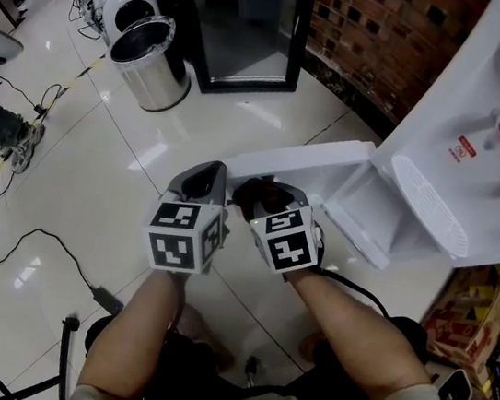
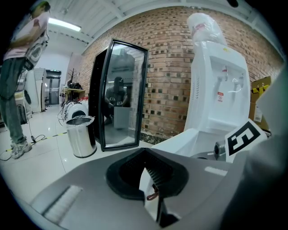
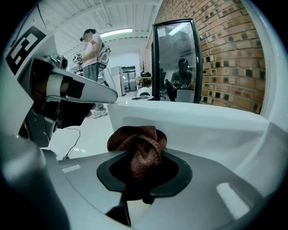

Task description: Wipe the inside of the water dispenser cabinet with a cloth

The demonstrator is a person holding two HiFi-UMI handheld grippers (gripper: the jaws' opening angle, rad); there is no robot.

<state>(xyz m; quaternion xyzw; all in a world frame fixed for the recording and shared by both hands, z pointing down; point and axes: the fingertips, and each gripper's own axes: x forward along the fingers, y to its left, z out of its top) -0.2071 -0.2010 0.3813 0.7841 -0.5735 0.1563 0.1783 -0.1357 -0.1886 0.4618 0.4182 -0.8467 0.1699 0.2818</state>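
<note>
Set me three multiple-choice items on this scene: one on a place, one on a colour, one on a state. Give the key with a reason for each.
1. Where in the head view is the steel bin?
A. upper left
B. lower right
C. dead centre

2. What colour is the cloth?
A. white
B. brown
C. blue

3. What state is the right gripper in?
A. open and empty
B. shut on a bottle
C. shut on the cloth

Key:
1 A: the steel bin stands on the floor at the upper left of the head view.
2 B: the right gripper view shows the cloth as brown.
3 C: the cloth is bunched between the jaws, which clamp it.
</note>
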